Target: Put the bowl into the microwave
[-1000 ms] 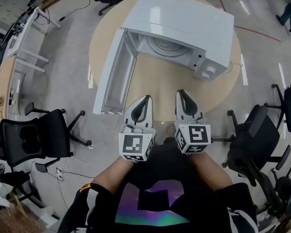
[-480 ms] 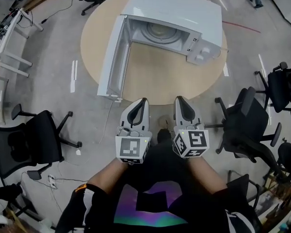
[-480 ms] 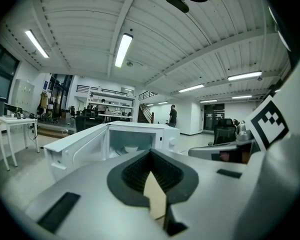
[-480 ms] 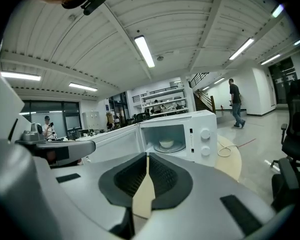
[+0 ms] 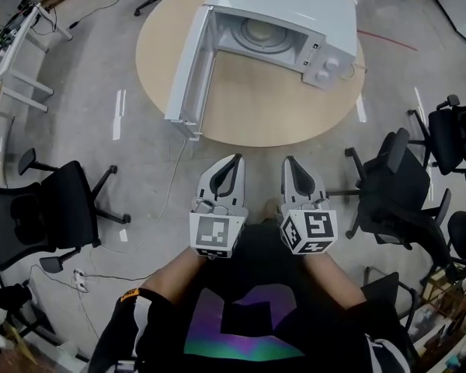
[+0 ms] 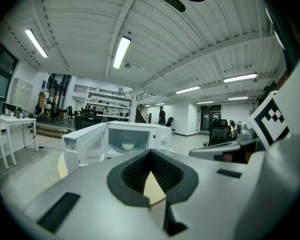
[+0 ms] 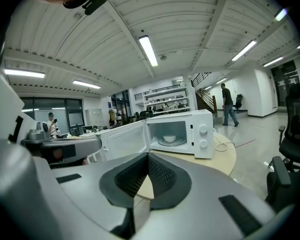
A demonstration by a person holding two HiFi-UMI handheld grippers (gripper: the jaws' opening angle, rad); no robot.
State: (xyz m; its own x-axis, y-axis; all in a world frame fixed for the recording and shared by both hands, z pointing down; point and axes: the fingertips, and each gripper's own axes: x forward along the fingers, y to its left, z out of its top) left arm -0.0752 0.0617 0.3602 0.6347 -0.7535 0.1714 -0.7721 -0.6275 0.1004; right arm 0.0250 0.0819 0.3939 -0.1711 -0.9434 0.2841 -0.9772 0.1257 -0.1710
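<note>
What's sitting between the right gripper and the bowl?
Only floor and bare table: in the right gripper view, the right gripper faces the bowl in the open microwave unobstructed.

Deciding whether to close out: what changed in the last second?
The person backed away from the table: the left tool and right tool, whose tips were over its near edge, are now short of it, over the floor. Nothing taken or released. Unchanged: both tools shut and empty, microwave door open, bowl inside.

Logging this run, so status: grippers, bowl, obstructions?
Left gripper shut, empty; right gripper shut, empty, both short of the table. Bowl sits inside the microwave, door open. Nothing in the way.
</note>
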